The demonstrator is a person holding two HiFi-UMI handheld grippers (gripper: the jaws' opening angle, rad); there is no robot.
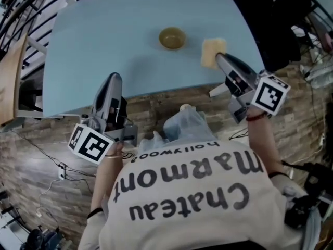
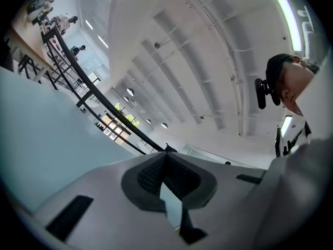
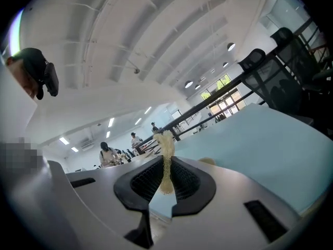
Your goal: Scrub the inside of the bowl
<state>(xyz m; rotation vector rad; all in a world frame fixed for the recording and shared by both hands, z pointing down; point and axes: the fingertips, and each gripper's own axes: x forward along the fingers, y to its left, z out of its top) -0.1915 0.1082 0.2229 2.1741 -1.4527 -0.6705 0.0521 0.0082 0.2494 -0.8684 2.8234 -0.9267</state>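
- A light blue tabletop (image 1: pixel 104 40) is seen from above, standing on a wood-patterned floor (image 1: pixel 31 165); at the far left, cables are seen lying on that floor.
- In the two gripper views, a high white ceiling (image 2: pixel 208 61) with strip lights, black railings and bright windows is shown.
- The left tongs (image 1: pixel 115 78) are held at the tabletop's near edge, well apart from the bowl; their jaws are pressed together with nothing between them.
- One bowl (image 1: pixel 172 37), yellow-brown, is set upright toward the far middle of the tabletop; its inside is seen only as a plain brown hollow.
- One pale yellow sponge (image 1: pixel 212 51) is found just right of the bowl, near it but apart from it.
- The sponge is clamped in the right tongs (image 1: pixel 219 57), whose jaws are closed on it edge-on.
- Counted: one bowl, one sponge, two tongs, and two marker cubes, one carried on each pair of tongs.
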